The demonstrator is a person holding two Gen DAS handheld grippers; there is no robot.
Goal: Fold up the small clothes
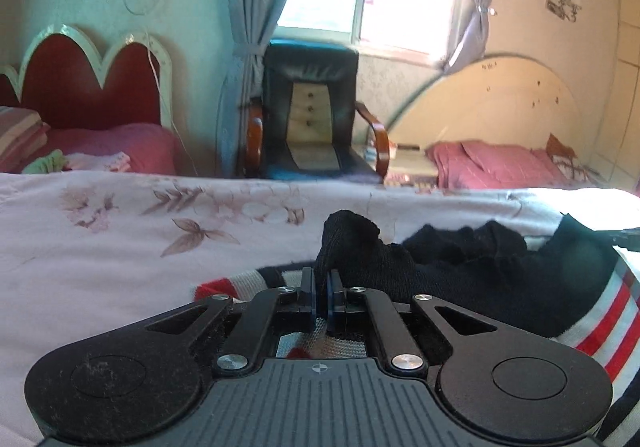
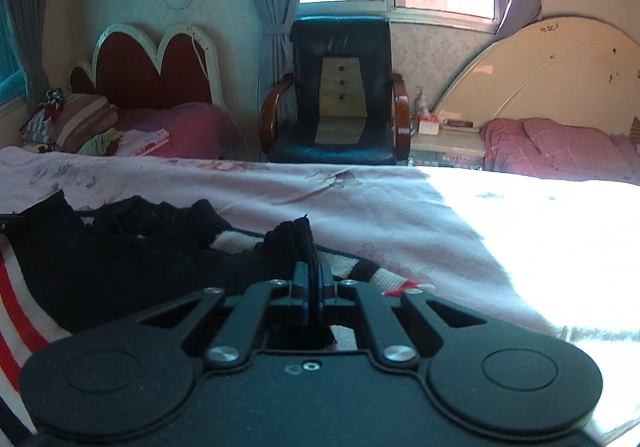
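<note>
A small black knitted sweater (image 1: 472, 263) with red, white and navy striped bands lies on a pale floral bedspread (image 1: 120, 239). My left gripper (image 1: 320, 287) is shut on a pinch of its black fabric, which sticks up above the fingertips. In the right wrist view the same sweater (image 2: 120, 259) lies to the left, and my right gripper (image 2: 314, 283) is shut on another raised corner of black fabric. Striped cuffs (image 2: 396, 283) lie flat beside the right gripper.
Beyond the bed's far edge stands a black leather armchair (image 2: 340, 99) under a window. A red scalloped headboard with pillows and clothes (image 2: 140, 135) is at the left, a cream headboard and pink bedding (image 2: 560, 151) at the right. Strong sunlight covers the bedspread's right side (image 2: 520, 215).
</note>
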